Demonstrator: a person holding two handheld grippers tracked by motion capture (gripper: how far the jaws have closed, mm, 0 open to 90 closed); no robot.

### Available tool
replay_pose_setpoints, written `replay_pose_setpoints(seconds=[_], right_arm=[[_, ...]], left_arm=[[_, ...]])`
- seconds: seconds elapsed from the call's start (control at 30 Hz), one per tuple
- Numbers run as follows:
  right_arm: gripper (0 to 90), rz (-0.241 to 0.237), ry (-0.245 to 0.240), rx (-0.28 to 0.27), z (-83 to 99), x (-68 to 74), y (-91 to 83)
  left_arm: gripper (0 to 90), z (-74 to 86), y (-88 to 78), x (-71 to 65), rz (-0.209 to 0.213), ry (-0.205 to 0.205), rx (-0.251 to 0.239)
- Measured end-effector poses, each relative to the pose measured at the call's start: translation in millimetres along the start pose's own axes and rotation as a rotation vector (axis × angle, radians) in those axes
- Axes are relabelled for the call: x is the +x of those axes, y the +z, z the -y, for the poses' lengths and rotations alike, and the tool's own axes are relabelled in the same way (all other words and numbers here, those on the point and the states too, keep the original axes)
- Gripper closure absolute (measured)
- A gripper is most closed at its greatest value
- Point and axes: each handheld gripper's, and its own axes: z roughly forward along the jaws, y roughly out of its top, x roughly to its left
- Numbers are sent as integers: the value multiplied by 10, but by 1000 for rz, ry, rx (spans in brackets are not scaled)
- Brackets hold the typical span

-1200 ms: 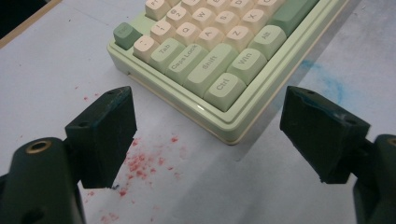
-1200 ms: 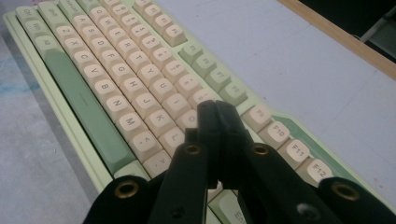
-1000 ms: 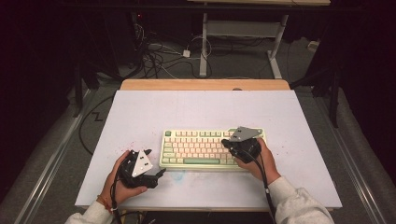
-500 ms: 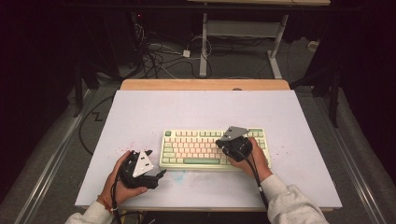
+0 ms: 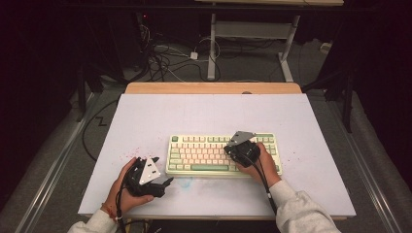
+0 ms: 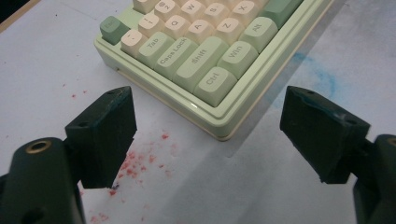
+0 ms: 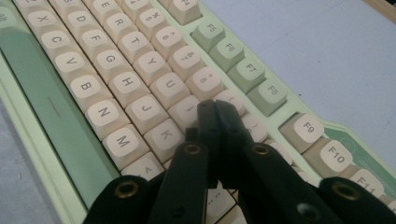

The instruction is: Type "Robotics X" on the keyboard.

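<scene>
Closed tight, jaws pressed together into one blunt tip, nothing between them: right gripper, poised over the I and O keys of the keyboard, tip touching or just above the caps; cannot tell which. Spread wide and empty: left gripper, resting low on the table just off the keyboard's near-left corner, by Ctrl and Shift.

From above: pale green and cream keyboard lying flat, near the front-middle of the white table, right gripper over its right half, left gripper beside its left end, apart from it.

Likely step: pressing a single key with the closed tip. Best done by centring the tip on one cap, coming straight down, pressing briefly and lifting clear. Risk of a tilted or off-centre tip catching two neighbouring keys at once. Worth keeping the left gripper near the corner to steady the keyboard against sliding.
</scene>
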Motion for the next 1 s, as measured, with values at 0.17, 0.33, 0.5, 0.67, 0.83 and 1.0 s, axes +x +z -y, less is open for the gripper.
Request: replay_pose_setpoints(seconds=[0.17,0.33,0.5,0.67,0.83,1.0], right_arm=[[900,0,18,-56,11,-13,-91],[900,2,34,-98,34,-31,-204],[900,4,38,-135,35,-32,-287],[900,3,36,-164,24,-5,-381],[900,4,33,-194,35,11,-502],[896,6,30,-224,83,43,-613]], left_arm=[[175,-1,1,0,-1,-4,-2],[175,-4,8,-6,2,-3,-2],[175,-8,2,-6,2,0,-1],[175,-8,2,-5,4,-4,-3],[176,-11,-13,-1,0,-11,-6],[188,-17,-15,-2,0,-14,-4]])
